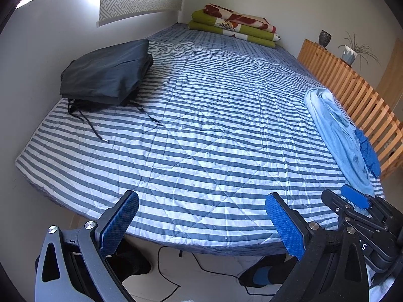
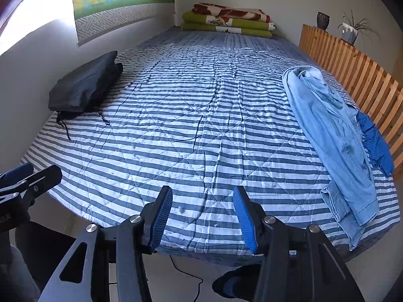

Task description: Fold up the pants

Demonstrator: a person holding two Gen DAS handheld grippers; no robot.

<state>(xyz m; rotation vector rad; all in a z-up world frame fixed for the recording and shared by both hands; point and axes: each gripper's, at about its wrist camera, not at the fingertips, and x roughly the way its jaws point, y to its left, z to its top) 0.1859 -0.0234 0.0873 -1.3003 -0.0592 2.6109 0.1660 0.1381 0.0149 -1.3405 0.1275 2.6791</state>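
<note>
Light blue pants (image 1: 335, 136) (image 2: 332, 136) lie crumpled in a long heap along the right side of the striped bed (image 1: 201, 130) (image 2: 191, 125). A folded black pair of pants (image 1: 105, 73) (image 2: 85, 85) with loose drawstrings rests at the left, by the wall. My left gripper (image 1: 201, 216) hangs over the bed's near edge, open and empty. My right gripper (image 2: 202, 209) is also open with nothing between its blue pads, and it shows at the lower right of the left wrist view (image 1: 352, 201). Both grippers are apart from the clothes.
A dark blue garment (image 1: 369, 153) (image 2: 375, 143) lies under the light pants by the wooden slat rail (image 1: 352, 88) (image 2: 352, 70). Folded green and red blankets (image 1: 234, 25) (image 2: 226, 20) sit at the far end. A cable (image 1: 176, 274) and the person's feet (image 2: 236, 281) are on the floor.
</note>
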